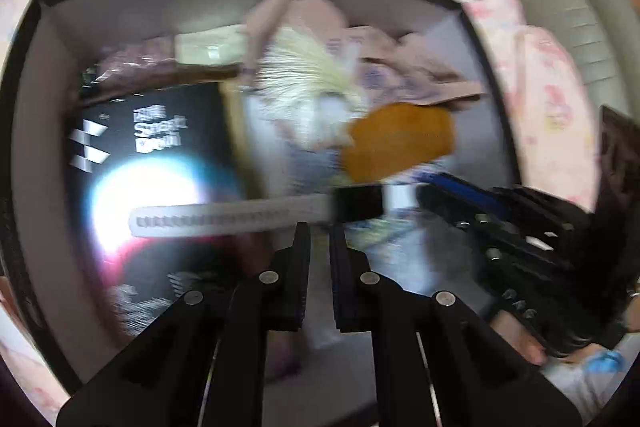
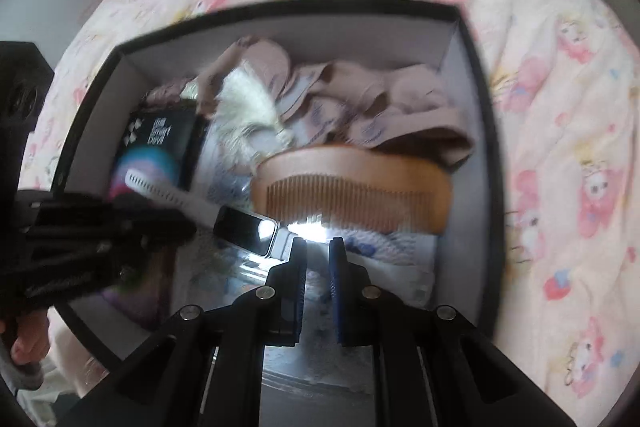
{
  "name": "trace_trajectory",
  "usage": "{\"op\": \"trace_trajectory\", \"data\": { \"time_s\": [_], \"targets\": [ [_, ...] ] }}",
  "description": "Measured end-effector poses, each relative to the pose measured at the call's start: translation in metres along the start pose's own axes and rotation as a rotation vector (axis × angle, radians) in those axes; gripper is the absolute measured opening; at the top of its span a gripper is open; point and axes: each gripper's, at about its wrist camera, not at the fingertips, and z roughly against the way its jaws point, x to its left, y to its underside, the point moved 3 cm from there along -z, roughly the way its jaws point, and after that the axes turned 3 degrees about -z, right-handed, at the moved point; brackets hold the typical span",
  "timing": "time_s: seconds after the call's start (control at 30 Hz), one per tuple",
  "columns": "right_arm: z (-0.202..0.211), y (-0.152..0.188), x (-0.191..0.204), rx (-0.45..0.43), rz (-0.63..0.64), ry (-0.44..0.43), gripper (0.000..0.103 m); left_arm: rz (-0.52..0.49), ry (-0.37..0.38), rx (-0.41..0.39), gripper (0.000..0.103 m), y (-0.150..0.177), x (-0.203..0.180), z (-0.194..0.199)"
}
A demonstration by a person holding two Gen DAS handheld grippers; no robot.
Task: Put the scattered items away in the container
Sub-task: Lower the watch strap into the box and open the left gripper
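A black-rimmed box (image 1: 48,39) (image 2: 472,75) with grey inner walls sits on the bed. Inside lie a wooden comb (image 2: 352,191) (image 1: 400,143), a smartwatch with a white strap (image 1: 224,217) (image 2: 240,229), a black packet (image 1: 152,163) (image 2: 160,139), pink cloth (image 2: 384,107) (image 1: 420,67) and a white fluffy item (image 1: 304,71) (image 2: 244,107). My left gripper (image 1: 319,231) hovers over the box just below the watch, jaws nearly closed with a narrow gap, nothing between them. My right gripper (image 2: 318,245) hovers over the box below the comb, jaws likewise narrow and empty.
The box rests on a pink cartoon-print quilt (image 2: 560,107) (image 1: 552,87). The other gripper's black body shows at the right in the left wrist view (image 1: 520,227) and at the left in the right wrist view (image 2: 80,239). A white packet (image 2: 400,259) lies under the comb.
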Motion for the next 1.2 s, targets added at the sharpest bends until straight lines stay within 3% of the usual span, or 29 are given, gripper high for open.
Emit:
{"op": "trace_trajectory", "data": {
  "time_s": [0.07, 0.17, 0.23, 0.47, 0.57, 0.67, 0.83, 0.9, 1.03, 1.13, 1.2],
  "targets": [
    [0.01, 0.005, 0.002, -0.024, 0.01, -0.052, 0.009, -0.025, -0.025, -0.044, 0.009, 0.0, -0.004, 0.007],
    [0.003, 0.015, 0.006, 0.059, 0.002, -0.097, 0.009, -0.012, -0.057, -0.053, 0.01, -0.004, 0.0, 0.001],
    [-0.006, 0.013, 0.007, 0.081, 0.006, -0.07, 0.009, 0.021, -0.032, -0.026, 0.01, -0.007, 0.003, -0.008],
    [0.0, -0.001, 0.003, 0.016, 0.002, 0.023, 0.009, 0.041, 0.059, -0.045, 0.011, -0.006, 0.004, -0.009],
    [0.014, -0.004, 0.008, -0.044, 0.003, -0.025, 0.009, 0.044, 0.059, -0.06, 0.011, -0.002, 0.013, -0.005],
    [0.017, -0.014, 0.013, -0.106, 0.025, 0.023, 0.009, 0.057, 0.078, -0.072, 0.011, 0.002, 0.019, -0.007],
    [-0.012, -0.013, 0.005, 0.008, -0.013, 0.072, 0.009, 0.031, 0.084, -0.037, 0.011, 0.004, 0.019, -0.009],
    [-0.008, 0.009, 0.003, 0.005, -0.011, 0.066, 0.009, 0.013, 0.095, -0.03, 0.011, 0.002, 0.018, -0.009],
    [-0.002, 0.021, 0.003, 0.01, -0.009, 0.057, 0.009, 0.023, 0.139, 0.0, 0.011, 0.0, 0.016, -0.011],
    [0.003, 0.018, 0.003, 0.009, -0.041, 0.037, 0.01, -0.004, 0.106, -0.039, 0.011, 0.002, 0.013, -0.002],
    [0.016, 0.016, 0.01, -0.041, -0.025, 0.03, 0.01, -0.035, 0.09, -0.072, 0.015, 0.007, 0.006, 0.007]
  ]
}}
